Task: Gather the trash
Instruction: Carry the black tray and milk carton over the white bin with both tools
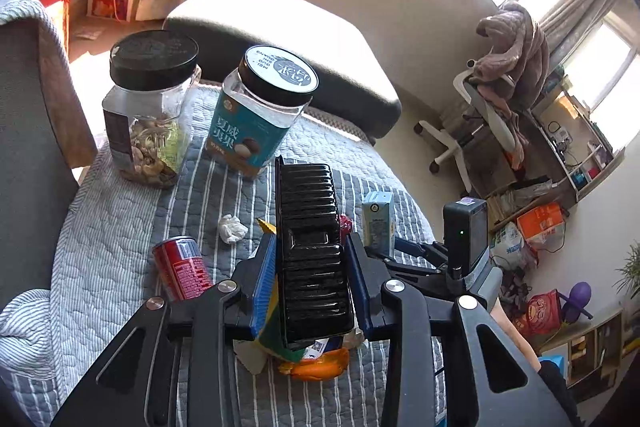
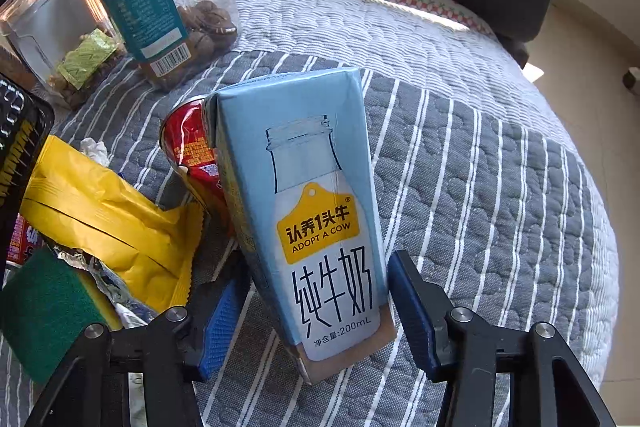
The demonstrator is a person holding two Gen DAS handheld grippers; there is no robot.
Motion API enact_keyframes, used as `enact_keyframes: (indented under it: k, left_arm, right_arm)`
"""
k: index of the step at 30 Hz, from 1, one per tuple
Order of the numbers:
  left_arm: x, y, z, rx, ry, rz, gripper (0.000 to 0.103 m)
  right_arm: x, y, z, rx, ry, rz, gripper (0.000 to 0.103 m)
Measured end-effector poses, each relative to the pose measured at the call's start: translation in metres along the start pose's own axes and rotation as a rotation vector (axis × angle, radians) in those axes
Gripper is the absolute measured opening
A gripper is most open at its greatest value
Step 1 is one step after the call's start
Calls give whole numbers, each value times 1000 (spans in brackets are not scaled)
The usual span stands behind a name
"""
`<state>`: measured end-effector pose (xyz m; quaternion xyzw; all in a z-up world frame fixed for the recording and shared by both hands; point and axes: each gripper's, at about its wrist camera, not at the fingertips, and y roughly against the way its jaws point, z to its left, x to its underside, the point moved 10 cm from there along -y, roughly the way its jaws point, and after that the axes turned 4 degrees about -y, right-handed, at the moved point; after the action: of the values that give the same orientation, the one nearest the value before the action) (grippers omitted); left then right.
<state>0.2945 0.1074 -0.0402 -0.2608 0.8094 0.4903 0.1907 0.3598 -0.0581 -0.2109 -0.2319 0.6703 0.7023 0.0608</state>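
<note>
A ribbed black plastic tray (image 1: 312,255) stands on edge between the blue pads of my left gripper (image 1: 310,239), which is shut on it above a pile of wrappers. My right gripper (image 2: 316,263) is shut on a light-blue milk carton (image 2: 312,219), its pads against both sides; the carton tilts over the quilted cover. That carton (image 1: 378,227) also shows just right of the tray. A red can (image 1: 182,269) stands to the left, and behind the carton (image 2: 192,151). A crumpled tissue (image 1: 232,227), a yellow wrapper (image 2: 108,211) and a green sponge (image 2: 44,307) lie nearby.
Two clear jars with black lids (image 1: 152,107) (image 1: 260,107) stand at the back of the striped grey quilt (image 1: 112,227). A grey armrest (image 1: 32,147) bounds the left, and a dark cushion (image 1: 300,67) lies behind. The quilt's edge (image 2: 592,227) drops to the floor; an office chair (image 1: 488,115) stands beyond.
</note>
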Motion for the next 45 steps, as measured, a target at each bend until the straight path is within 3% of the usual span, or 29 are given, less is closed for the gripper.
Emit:
enact_keyframes:
  k: [6, 12, 20, 26, 39, 45]
  left_arm:
    - [11, -4, -22, -3, -72, 9, 34]
    - [28, -3, -58, 13, -164, 15, 34]
    - [60, 0, -126, 40, -332, 18, 34]
    - [79, -13, -165, 78, -387, 37, 34]
    - [112, -61, -281, 230, -440, 48, 34]
    - [136, -90, -348, 355, -420, 67, 34]
  right_arm:
    - [25, 61, -27, 50, -112, -20, 60]
    - [78, 122, -57, 84, -253, -4, 60]
    - [149, 164, -103, 145, -412, 14, 60]
    - [174, 197, -134, 173, -478, -36, 60]
    - [246, 225, -215, 270, -620, -13, 60]
    - [269, 235, -241, 299, -669, -3, 60]
